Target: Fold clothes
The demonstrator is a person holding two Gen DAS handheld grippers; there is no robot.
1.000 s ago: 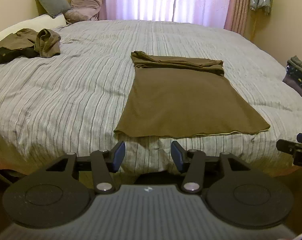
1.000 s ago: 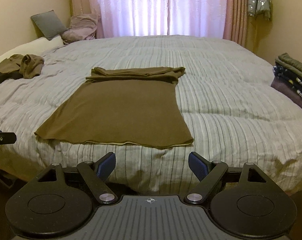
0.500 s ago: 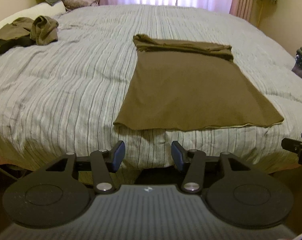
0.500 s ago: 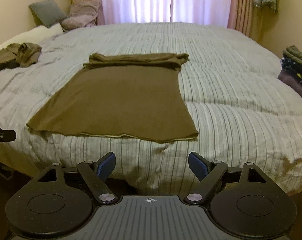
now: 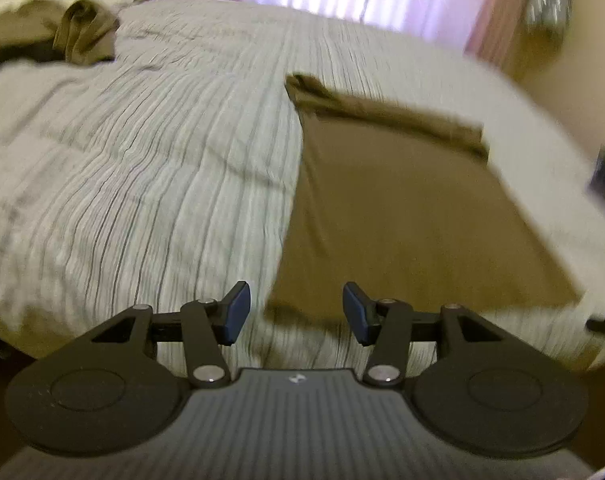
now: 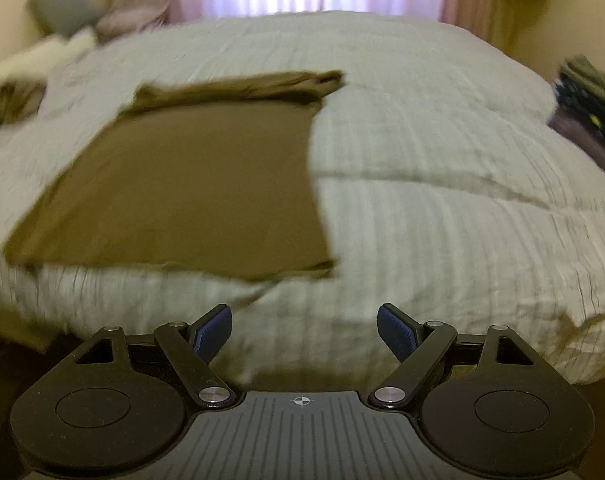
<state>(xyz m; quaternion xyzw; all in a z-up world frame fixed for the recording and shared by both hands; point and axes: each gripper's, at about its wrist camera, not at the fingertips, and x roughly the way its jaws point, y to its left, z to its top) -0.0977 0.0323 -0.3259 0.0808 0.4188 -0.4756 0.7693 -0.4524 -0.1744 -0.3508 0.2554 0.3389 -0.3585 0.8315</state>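
Striped bed [image 5: 150,168] bears olive garment [image 5: 402,220]; tools parted

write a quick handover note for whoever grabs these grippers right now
Left gripper: jaws open, empty, pointed at the near left corner of the olive-brown garment.
Right gripper: jaws open, empty, short of the garment's near right corner.
The garment lies flat on the striped duvet, its far end already folded over into a band.
Stack of folded clothes at the bed's right edge; unfolded clothes at far left.
Left: grip both near corners, finish folding, then do the pile.
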